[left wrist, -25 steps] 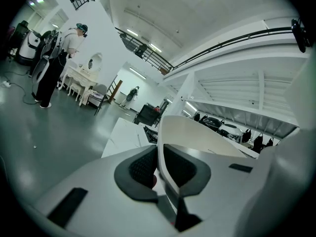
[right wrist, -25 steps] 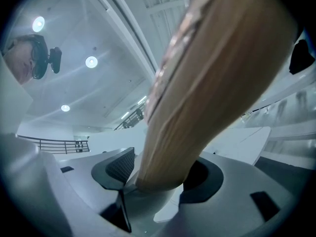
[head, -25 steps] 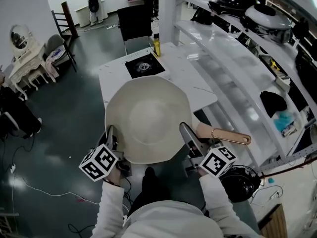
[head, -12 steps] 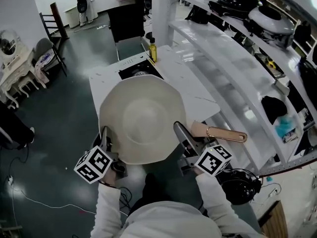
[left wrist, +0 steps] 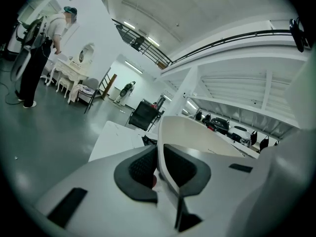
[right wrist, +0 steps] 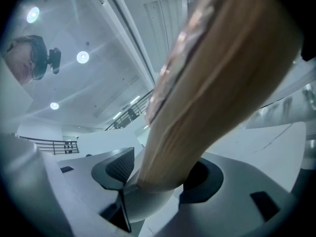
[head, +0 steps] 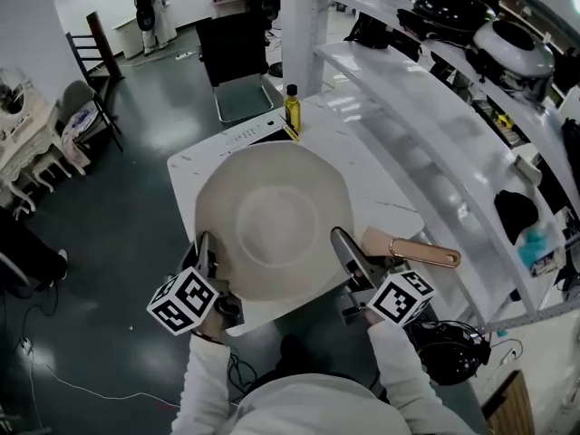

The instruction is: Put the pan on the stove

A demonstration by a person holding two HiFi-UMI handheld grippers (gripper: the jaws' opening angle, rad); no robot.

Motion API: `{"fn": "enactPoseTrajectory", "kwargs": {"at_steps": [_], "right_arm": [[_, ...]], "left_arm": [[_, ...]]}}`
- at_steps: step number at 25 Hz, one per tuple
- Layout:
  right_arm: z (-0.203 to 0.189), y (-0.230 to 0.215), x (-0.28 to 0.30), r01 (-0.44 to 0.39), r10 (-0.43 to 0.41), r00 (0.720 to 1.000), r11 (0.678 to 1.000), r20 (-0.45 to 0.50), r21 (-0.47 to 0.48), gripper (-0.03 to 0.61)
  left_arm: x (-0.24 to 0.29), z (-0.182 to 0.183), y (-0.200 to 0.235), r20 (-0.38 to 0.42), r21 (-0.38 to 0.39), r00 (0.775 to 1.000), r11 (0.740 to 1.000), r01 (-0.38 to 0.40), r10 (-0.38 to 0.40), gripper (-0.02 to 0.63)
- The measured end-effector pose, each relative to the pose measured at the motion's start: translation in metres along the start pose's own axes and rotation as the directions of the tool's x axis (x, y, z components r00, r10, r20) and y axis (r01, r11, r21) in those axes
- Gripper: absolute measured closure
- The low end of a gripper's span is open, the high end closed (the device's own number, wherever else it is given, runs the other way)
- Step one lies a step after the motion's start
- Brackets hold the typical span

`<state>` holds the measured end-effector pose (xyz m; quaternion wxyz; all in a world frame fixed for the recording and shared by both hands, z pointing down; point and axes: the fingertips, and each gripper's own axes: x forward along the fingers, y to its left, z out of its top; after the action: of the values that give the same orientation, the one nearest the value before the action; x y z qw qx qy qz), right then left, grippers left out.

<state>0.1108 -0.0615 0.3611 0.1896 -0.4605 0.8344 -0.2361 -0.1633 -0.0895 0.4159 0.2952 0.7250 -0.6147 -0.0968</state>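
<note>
Nearest us, our left gripper (head: 205,246) pinches the pan (head: 272,220) by its rim and our right gripper (head: 343,243) clamps its right-pointing handle (head: 412,250), holding it over the worktop's (head: 381,198) middle, with the stove (head: 258,135) straight ahead, mostly hidden, at the far edge.

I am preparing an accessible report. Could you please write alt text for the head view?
A person holds a wide cream pan over a white table with two grippers: the left gripper clamps its rim, the right gripper its wooden handle. A bottle of yellow liquid stands at the table's far end.
</note>
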Motion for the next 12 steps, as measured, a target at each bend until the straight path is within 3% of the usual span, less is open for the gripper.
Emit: {"fn": "enactPoseTrajectory", "kwargs": {"at_steps": [12], "right_arm": [[0.001, -0.037, 0.062, 0.047, -0.048, 0.999, 0.998, 0.006, 0.028, 0.291]], "left_arm": [[0.078, 0.025, 0.012, -0.030, 0.010, 0.999, 0.999, 0.036, -0.035, 0.566]]}}
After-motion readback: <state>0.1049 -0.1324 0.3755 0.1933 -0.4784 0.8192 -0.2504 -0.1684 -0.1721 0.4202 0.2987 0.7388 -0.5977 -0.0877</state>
